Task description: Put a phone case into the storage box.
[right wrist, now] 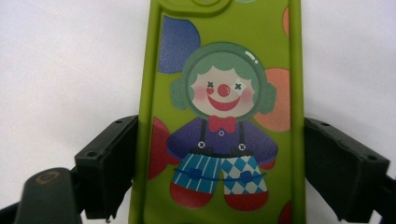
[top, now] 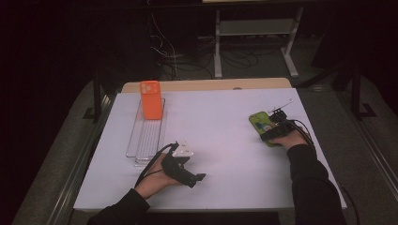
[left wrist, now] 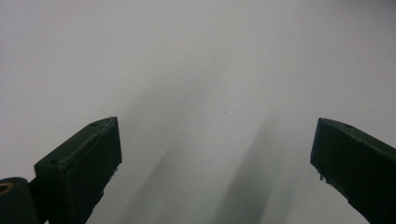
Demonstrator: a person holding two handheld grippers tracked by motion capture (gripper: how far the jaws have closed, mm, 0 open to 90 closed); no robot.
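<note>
Your right hand-held gripper (right wrist: 219,172) has its jaws pressed against both long edges of a green rubbery phone case with a clown picture (right wrist: 224,116), lying flat at the white desk's (top: 225,140) right side. Your left hand-held gripper (left wrist: 217,168) rests wide open, holding nothing, near the front edge.
</note>
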